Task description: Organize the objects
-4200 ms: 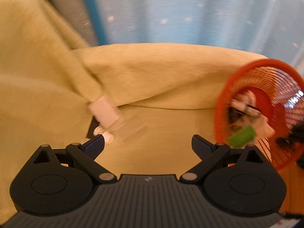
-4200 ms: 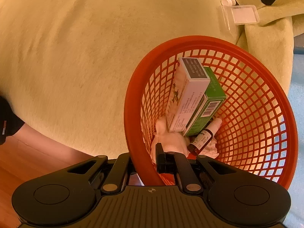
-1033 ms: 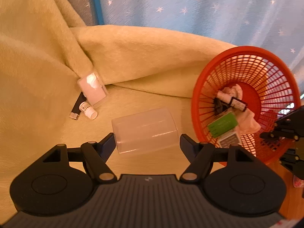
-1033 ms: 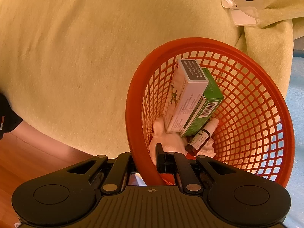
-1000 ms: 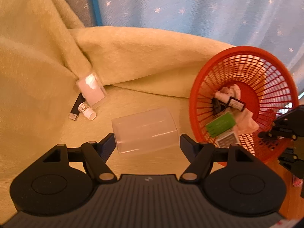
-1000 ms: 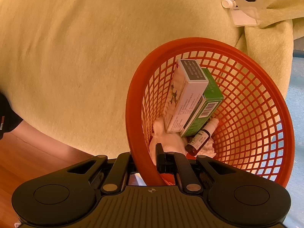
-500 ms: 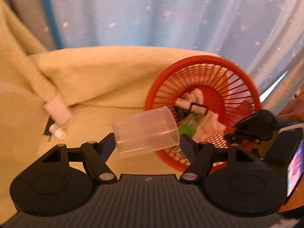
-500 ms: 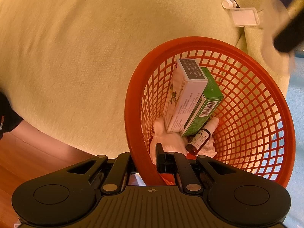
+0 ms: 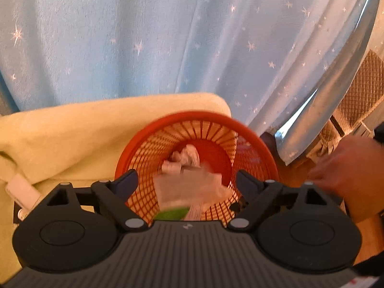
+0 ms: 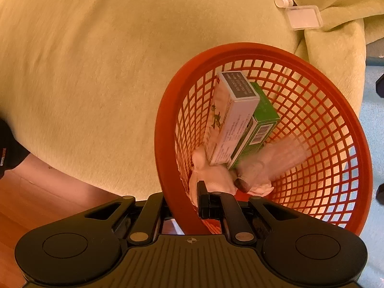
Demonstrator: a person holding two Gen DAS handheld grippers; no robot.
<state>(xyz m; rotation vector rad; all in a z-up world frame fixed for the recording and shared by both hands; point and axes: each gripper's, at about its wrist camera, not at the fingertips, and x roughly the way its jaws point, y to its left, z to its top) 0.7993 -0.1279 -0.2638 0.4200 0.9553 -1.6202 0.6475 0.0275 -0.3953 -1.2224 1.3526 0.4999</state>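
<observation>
Cup (image 9: 189, 187) between parted left tongs (image 9: 186, 180)

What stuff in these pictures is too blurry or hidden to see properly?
- Clear cup: a motion smear in both views, its landing spot unclear.
- Small bottle: right wrist view, mostly behind that smear.
- Small items on the yellow blanket: too small to identify.
- Basket near rim: hidden behind the right gripper.

Both wrist views look down, close; share orange basket (image 9: 252, 139).
</observation>
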